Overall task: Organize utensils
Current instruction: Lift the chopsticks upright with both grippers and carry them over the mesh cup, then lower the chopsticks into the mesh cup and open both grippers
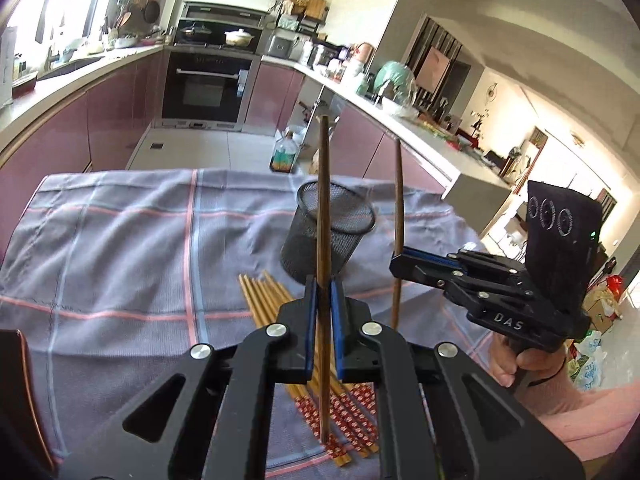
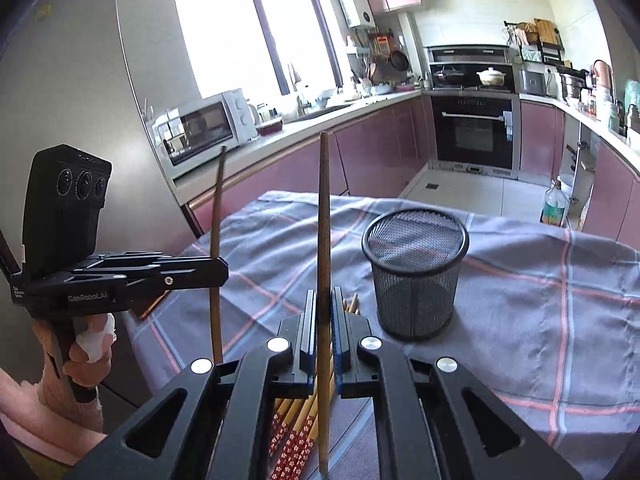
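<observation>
Both grippers tilt down over the desk. The left gripper (image 1: 323,280) has its jaws clamped on an upright dark chopstick (image 1: 322,216); the right gripper (image 2: 323,292) pinches another chopstick (image 2: 323,216). Ahead of the jaws stands a mesh cup (image 2: 416,272), seemingly empty. Below them lie patterned chopsticks (image 1: 340,408). "DAS" and "GenRobot.AI" mark the grippers' sides.

We cannot see the bundled chopsticks (image 2: 296,436) whole, because our right claw (image 2: 323,332) covers their middle. The bench (image 1: 120,240) is hidden under cloth, and distant counter clutter is too small to tell.
</observation>
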Motion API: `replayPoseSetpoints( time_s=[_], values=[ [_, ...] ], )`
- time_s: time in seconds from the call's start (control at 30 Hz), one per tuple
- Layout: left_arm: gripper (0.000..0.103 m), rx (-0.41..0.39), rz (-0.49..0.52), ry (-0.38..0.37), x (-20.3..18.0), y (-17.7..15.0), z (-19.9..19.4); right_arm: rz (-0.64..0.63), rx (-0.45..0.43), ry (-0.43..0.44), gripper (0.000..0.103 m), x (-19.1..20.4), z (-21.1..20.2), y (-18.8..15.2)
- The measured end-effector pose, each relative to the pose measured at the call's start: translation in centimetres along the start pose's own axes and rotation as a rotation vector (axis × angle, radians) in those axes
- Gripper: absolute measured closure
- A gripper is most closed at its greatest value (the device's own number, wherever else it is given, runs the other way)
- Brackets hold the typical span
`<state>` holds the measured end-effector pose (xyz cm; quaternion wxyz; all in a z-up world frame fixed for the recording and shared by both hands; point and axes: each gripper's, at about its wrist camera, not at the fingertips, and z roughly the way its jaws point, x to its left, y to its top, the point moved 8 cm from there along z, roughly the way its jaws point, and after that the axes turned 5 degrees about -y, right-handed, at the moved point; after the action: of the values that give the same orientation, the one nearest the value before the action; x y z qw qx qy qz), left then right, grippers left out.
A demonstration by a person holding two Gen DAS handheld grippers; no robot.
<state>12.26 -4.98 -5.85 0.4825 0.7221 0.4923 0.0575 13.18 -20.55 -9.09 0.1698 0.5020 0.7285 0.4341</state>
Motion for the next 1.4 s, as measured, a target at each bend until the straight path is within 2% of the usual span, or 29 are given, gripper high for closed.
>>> replayPoseSetpoints(
  time_s=[0.17, 0.43, 0.7, 0.97, 1.4],
  values=[
    [0.096, -0.061, 0.024, -0.02, -1.6, 2.5, -0.8, 0.003, -0.052, -0.005, 0.097, -0.6, -1.0, 1.6],
    [0.096, -0.097, 0.042, -0.031, -2.8, 5.8, -0.4, -0.027, -0.12, -0.039, 0.098, -1.4, -2.0, 4.6],
    [0.096, -0.141, 0.072, -0.023, -3.7, 9.3, -0.6, -0.051, -0.182, -0.069, 0.098, -2.3, -3.1, 7.8],
    [0.096, -0.192, 0.111, 0.02, -4.5, 12.7, -0.5, -0.055, -0.24, -0.097, 0.098, -3.1, -4.0, 10.2],
    [0.096, -0.199, 0.12, 0.051, -5.2, 15.9, 2.2, -0.034, -0.253, -0.145, 0.098, -4.8, -2.0, 11.4]
  ],
)
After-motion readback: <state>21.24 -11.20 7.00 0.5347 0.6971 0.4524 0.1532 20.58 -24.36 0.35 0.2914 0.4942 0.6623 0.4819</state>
